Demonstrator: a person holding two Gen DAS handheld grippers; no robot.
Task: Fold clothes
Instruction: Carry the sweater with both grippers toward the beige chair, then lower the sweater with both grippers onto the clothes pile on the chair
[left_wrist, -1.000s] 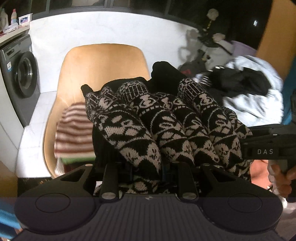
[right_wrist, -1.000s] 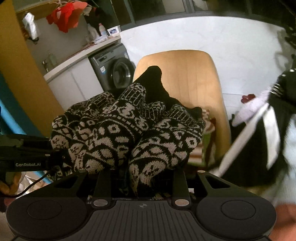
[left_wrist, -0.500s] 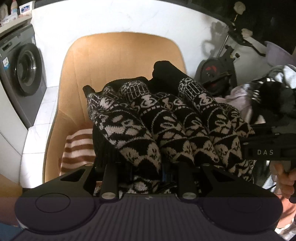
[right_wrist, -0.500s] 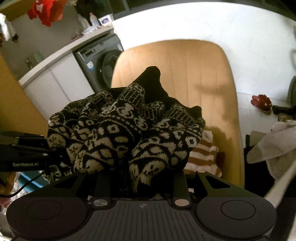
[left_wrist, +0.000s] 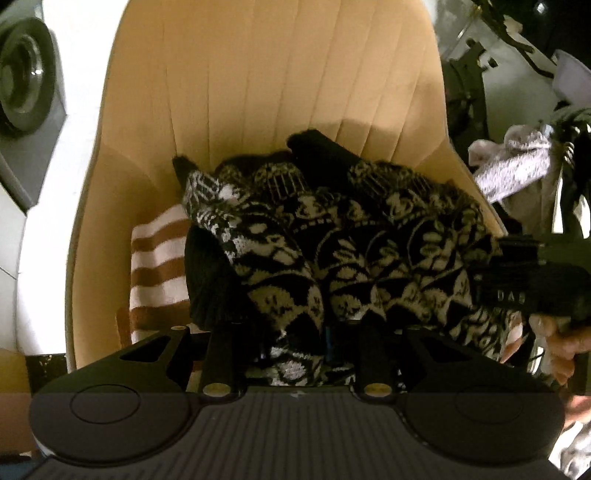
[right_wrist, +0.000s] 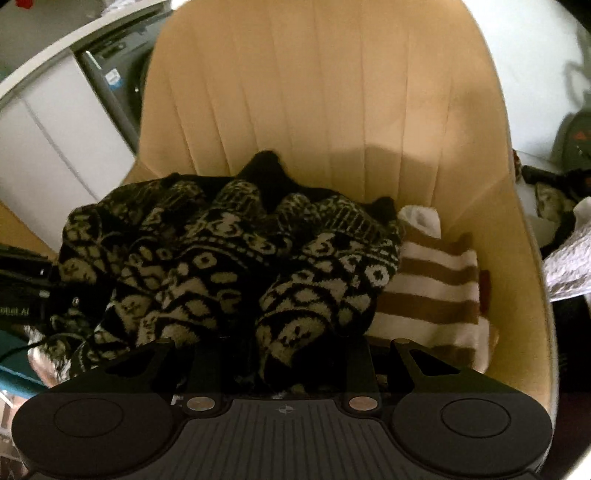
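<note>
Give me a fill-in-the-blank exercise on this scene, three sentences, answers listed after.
1. Both grippers, the left gripper and the right gripper, are shut on the same black-and-white patterned ____.
2. On the seat of the tan chair lies a folded cloth with brown and ____ stripes.
3. In the left wrist view, the round door at the far left edge belongs to a washing ____.

Missing words: sweater; white; machine
</note>
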